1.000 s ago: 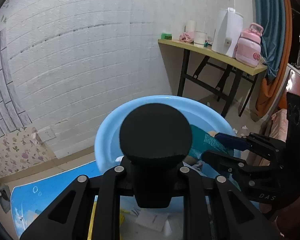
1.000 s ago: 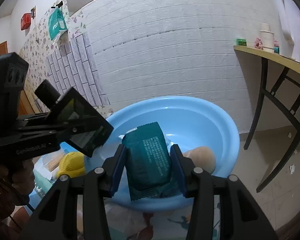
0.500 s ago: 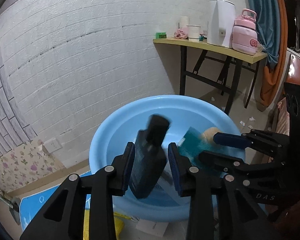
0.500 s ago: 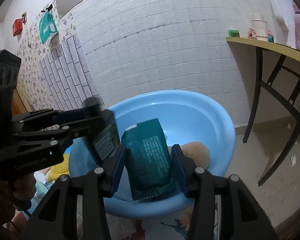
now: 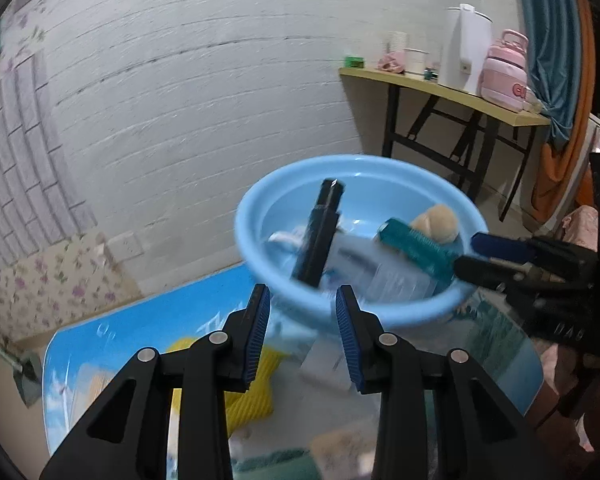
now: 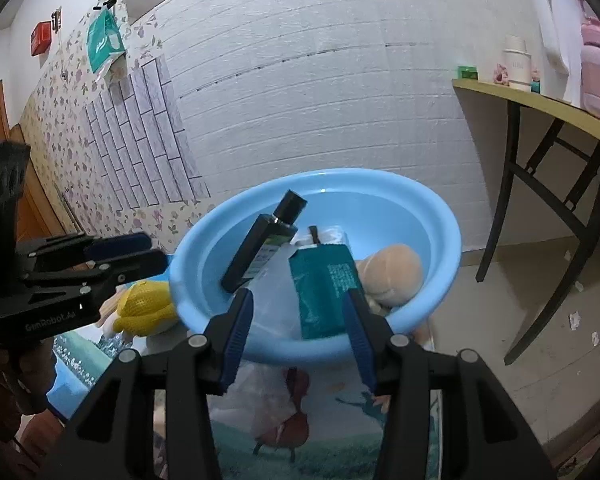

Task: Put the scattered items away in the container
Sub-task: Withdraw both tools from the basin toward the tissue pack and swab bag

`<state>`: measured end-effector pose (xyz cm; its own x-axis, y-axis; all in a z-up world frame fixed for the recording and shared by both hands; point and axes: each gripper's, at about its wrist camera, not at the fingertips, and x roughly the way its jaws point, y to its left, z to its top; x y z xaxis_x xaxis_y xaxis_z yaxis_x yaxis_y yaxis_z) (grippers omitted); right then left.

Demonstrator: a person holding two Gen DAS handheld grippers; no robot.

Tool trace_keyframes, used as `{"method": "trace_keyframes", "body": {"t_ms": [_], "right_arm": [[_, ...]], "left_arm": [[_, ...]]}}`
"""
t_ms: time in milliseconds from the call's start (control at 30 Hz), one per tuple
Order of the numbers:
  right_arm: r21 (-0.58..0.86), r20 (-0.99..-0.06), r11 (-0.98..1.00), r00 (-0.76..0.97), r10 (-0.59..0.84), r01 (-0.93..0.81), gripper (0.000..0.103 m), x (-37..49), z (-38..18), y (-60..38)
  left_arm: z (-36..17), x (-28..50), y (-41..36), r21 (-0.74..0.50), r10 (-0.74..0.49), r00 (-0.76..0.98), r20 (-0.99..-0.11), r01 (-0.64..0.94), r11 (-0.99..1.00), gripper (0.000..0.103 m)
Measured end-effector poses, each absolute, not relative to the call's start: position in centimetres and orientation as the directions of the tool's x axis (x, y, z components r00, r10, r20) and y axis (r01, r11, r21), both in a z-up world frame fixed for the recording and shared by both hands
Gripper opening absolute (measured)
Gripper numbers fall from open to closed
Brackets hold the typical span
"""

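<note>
We see the left gripper [image 5: 303, 328] with jaws just opened and empty; the black bottle [image 5: 318, 236] leans inside the blue basin [image 5: 260, 276]. The right gripper [image 6: 300, 332] jaws stand apart, the teal packet [image 6: 324, 292] between them.

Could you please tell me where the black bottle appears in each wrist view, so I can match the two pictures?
Left wrist: black bottle just above centre, tilted inside the blue basin, beyond the fingertips.
Right wrist: bottle left of centre, leaning in the basin's left half.
Shared landmark: the teal packet, right of the bottle in both.
</note>
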<state>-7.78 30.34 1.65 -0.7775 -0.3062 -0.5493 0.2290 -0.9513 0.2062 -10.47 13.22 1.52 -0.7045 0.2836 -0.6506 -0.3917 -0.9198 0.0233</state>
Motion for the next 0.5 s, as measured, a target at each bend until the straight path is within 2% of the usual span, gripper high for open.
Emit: {"method": "trace_keyframes", "body": {"t_ms": [267,500], "right_arm": [[0.174,-0.566,-0.958,-0.773,-0.287,0.228,0.047,-5.4,2.1,29.0],[0.172,-0.629,-0.959,-0.724,-0.283,0.226,0.047,-4.1,0.4,27.8]], "left_arm": [[0.1,-7.6,9.3,0.009,0.236,-0.709,-0.664,-0.323,-0.946,0.037],[-1.4,-5.6,6.4,-0.054,0.247,-0.687,-0.683,-0.29,-0.956,0.056]]}}
